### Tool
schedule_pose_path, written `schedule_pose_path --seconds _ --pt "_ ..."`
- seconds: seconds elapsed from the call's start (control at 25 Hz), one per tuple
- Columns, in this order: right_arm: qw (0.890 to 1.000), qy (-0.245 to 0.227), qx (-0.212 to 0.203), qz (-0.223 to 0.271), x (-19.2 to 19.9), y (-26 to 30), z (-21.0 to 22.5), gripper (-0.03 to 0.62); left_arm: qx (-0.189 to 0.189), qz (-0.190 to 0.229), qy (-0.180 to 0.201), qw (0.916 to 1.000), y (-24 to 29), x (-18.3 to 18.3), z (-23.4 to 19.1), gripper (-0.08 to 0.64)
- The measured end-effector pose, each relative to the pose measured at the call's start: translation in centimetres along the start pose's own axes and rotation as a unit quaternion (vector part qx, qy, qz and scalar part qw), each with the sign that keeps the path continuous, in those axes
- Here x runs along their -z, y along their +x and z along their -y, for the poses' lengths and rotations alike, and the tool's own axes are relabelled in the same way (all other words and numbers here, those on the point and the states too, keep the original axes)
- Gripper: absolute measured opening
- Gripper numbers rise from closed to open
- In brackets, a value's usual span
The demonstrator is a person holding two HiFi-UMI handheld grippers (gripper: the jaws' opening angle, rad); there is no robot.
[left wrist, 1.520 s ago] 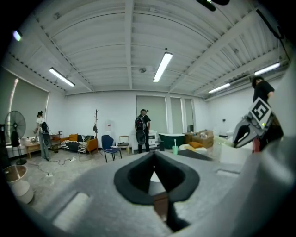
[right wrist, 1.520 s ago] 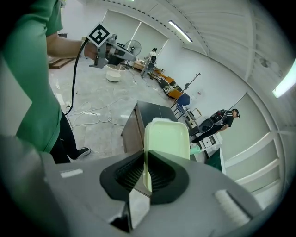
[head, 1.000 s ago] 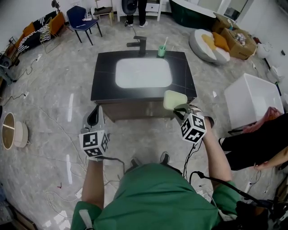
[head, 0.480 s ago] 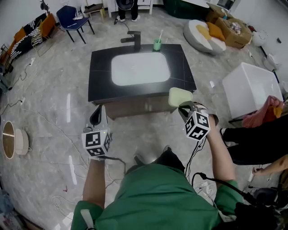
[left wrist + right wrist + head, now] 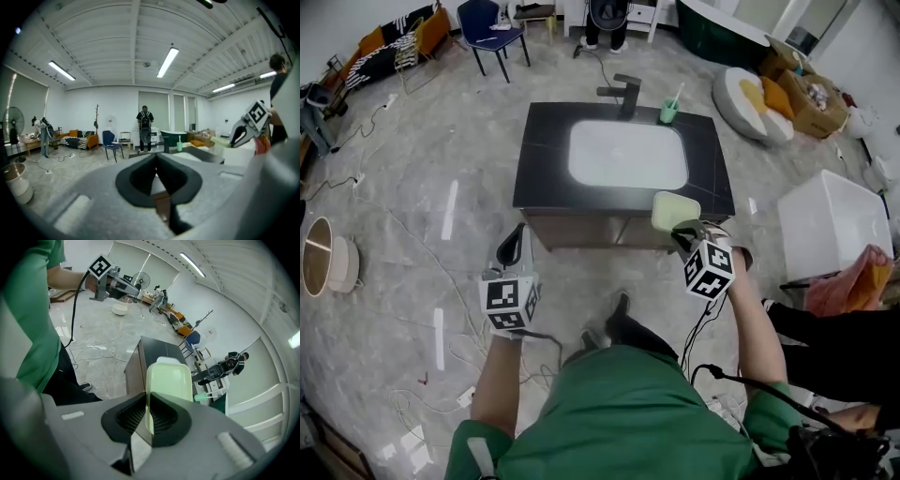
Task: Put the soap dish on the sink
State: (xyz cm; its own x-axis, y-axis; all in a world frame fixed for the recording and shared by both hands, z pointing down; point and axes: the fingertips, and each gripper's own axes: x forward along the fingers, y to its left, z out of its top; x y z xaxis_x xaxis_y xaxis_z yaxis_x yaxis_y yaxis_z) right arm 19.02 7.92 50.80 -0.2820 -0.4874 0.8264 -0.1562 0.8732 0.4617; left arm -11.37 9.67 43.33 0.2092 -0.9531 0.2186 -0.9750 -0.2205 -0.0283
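Observation:
A pale green soap dish (image 5: 675, 210) is held at the front right edge of the black sink counter (image 5: 546, 159), which has a white basin (image 5: 628, 155). My right gripper (image 5: 681, 233) is shut on the dish's near end. In the right gripper view the soap dish (image 5: 168, 378) sticks out past the right gripper (image 5: 146, 413), with the counter (image 5: 157, 348) beyond it. My left gripper (image 5: 517, 239) hangs over the floor in front of the counter's left corner. In its own view the left gripper (image 5: 156, 165) is shut with nothing held.
A black faucet (image 5: 624, 94) and a green cup with a toothbrush (image 5: 668, 112) stand at the counter's back. A white box (image 5: 834, 223) and a seated person's legs (image 5: 834, 342) are at the right. Cables run over the floor (image 5: 403, 244). A blue chair (image 5: 492, 25) stands far back.
The head view has shifted, so the sink now sits further right in it. Both grippers keep their pose, and the dish stays in the right gripper by the counter's front right edge.

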Motion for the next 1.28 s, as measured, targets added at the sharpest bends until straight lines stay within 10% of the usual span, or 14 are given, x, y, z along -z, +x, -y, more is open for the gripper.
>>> schedule_pose_path --seconds 0.6,1.28 --pt "0.995 -0.053 -0.063 0.049 -9.0 15.1 11.0 0.026 -0.119 -0.039 -0.010 0.9921 7.4 -0.2 -12.5 -0.002" --pt "0.988 -0.101 -0.086 0.074 -14.7 27.2 23.0 0.026 -0.166 -0.073 -0.014 0.9833 19.6 -1.9 -17.7 -0.002"
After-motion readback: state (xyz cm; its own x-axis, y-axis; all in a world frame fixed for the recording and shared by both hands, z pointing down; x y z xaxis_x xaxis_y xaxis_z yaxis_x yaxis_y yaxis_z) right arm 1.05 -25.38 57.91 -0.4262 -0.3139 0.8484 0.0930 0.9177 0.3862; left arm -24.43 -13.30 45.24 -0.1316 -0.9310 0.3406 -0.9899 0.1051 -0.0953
